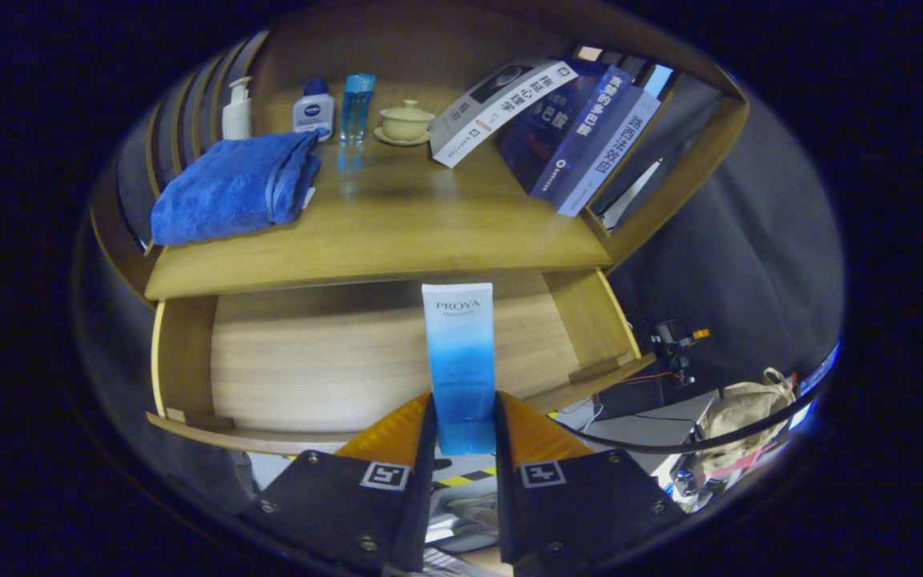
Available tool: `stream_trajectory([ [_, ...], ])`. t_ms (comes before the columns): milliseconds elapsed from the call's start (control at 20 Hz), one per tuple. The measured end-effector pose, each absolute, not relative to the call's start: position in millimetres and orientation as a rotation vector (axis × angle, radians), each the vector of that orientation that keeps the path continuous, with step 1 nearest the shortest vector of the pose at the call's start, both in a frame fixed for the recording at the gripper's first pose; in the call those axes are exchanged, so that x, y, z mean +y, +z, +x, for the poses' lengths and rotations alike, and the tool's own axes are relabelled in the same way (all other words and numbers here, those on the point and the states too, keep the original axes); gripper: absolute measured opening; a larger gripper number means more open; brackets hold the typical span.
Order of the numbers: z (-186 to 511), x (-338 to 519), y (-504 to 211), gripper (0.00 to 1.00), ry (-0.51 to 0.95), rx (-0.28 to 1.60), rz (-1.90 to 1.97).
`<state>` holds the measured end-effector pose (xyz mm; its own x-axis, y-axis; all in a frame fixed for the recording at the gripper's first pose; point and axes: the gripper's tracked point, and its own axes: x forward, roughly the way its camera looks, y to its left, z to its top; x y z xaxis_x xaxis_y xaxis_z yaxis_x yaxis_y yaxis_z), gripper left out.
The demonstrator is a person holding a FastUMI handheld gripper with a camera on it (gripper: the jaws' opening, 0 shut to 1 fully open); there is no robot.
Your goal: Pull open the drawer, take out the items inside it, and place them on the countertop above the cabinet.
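Gripper view, tongs: the tongs (464, 429) are clamped on the tube (459, 365), one finger pressing on each side of its lower end.
Gripper view, tube: a blue and white cosmetic tube, held upright between the fingers; its white end points up and away from the tongs, toward the front edge of the worktop (397, 232).
Gripper view, long axis: the tube's long axis runs straight ahead along the fingers, almost at a right angle to the worktop's edge.
Gripper view, drawer: the drawer (309, 361) is pulled out below the worktop; its wooden floor looks bare behind the tube, and the tube seems to be lifted out of it.
Gripper view, key relation: the worktop lies above and beyond the tube's upper end, so I judge the coming move must go up and forward.
Gripper view, free place: the middle of the worktop is bare, between the blue towel (233, 188) on one side and the leaning books (558, 132) on the other.
Gripper view, back row: bottles (313, 108) and a small lidded cup (405, 122) stand further behind, well apart from the tube.
Gripper view, risk: the upper end could catch the worktop's edge if it is not raised enough.
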<state>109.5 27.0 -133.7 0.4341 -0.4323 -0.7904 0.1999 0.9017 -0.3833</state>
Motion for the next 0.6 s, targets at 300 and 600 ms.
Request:
stream_trajectory([
  [300,126,36,-106,0.35,-0.393,0.980,-0.248],
  [600,187,50,-120,0.36,-0.290,0.951,-0.186],
])
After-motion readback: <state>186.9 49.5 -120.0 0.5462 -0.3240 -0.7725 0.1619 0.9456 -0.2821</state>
